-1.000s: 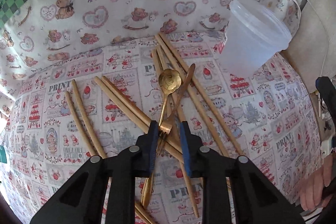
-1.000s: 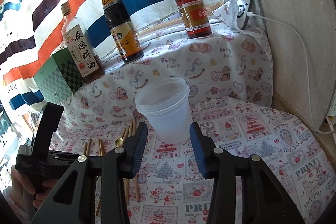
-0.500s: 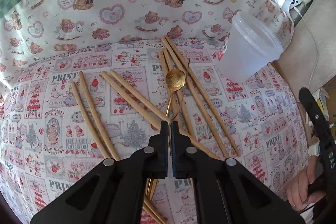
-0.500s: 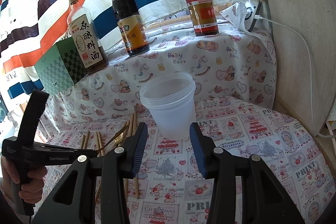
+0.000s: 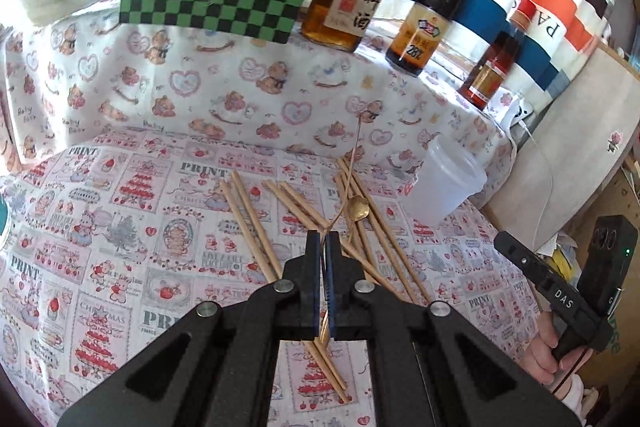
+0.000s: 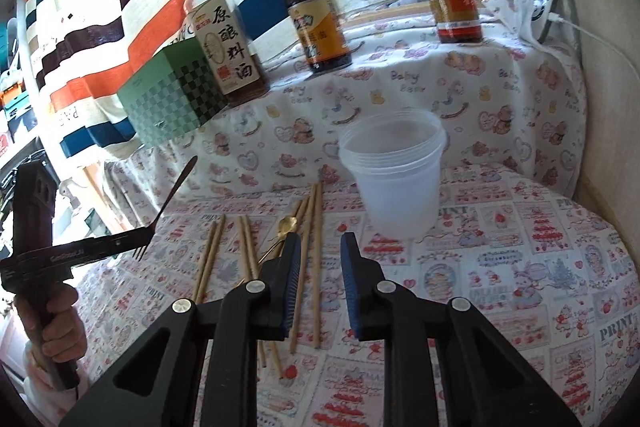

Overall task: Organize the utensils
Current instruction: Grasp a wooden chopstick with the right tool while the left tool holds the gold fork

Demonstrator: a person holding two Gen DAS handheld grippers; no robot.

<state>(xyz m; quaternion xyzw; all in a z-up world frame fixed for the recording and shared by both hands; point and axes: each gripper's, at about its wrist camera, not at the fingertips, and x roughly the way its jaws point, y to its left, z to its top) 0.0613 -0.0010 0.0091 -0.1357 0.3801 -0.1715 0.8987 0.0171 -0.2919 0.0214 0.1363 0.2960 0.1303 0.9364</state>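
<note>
Clamping tight on a slim fork [image 6: 168, 203], the left gripper [image 5: 323, 247] holds it off the printed tablecloth [image 5: 120, 219], handle slanting up and away, tines poking out below the pads. Underneath, the gold spoon [image 5: 357, 207] lies among scattered wooden chopsticks [image 5: 256, 227]. Over on the right, the clear plastic cup [image 6: 394, 175] stands upright just beside them. The right gripper [image 6: 320, 255] hovers before that cup, its jaws just narrowed, gripping nothing.
</note>
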